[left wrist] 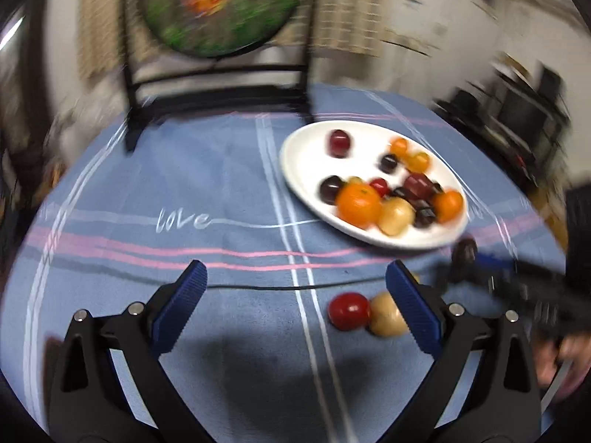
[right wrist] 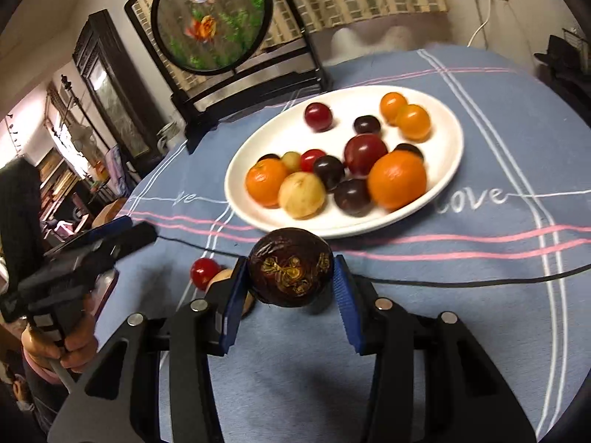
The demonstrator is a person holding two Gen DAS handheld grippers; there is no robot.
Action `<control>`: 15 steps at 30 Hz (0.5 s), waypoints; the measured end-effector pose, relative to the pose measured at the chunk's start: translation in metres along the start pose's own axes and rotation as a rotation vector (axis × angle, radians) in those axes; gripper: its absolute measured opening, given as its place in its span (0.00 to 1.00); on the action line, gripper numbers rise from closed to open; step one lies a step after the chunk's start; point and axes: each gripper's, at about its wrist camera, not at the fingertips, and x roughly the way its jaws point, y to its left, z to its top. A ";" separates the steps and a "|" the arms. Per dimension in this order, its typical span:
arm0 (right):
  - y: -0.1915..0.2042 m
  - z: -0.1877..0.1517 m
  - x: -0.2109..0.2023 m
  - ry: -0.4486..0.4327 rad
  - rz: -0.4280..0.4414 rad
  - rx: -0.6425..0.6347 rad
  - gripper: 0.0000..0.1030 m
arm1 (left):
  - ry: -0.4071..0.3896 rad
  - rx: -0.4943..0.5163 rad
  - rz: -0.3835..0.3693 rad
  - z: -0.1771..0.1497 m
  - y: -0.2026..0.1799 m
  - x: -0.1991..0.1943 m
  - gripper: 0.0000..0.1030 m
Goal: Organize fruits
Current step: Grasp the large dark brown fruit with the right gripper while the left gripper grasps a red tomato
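Where the cloth (right wrist: 480, 140) reads "love", right jaws clamping a dark fruit (right wrist: 290, 267), left jaws wide, empty.

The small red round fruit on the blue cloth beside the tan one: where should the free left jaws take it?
Grip the red round fruit across its middle from above, pads front and back: the tan fruit touches its right side, leaving no gap there.

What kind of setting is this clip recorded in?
Most likely a lived-in home, at a dining table. A blue striped tablecloth covers the table, a decorative round goldfish screen stands at its far edge, and a dark wooden cabinet with household clutter lies behind.
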 end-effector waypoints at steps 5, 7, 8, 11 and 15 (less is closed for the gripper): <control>-0.001 0.000 0.002 0.020 0.003 0.006 0.45 | 0.073 0.142 -0.071 -0.018 -0.007 0.009 0.72; 0.000 0.000 0.001 0.015 0.000 0.001 0.45 | 0.107 0.172 -0.073 -0.024 -0.009 0.016 0.64; 0.000 0.000 0.001 0.014 0.000 0.000 0.45 | 0.114 0.176 -0.073 -0.025 -0.010 0.019 0.61; 0.000 0.000 0.001 0.020 -0.004 0.005 0.45 | 0.122 0.198 -0.076 -0.030 -0.015 0.023 0.60; -0.001 0.000 0.001 0.024 -0.006 0.003 0.45 | 0.121 0.216 -0.091 -0.032 -0.022 0.029 0.60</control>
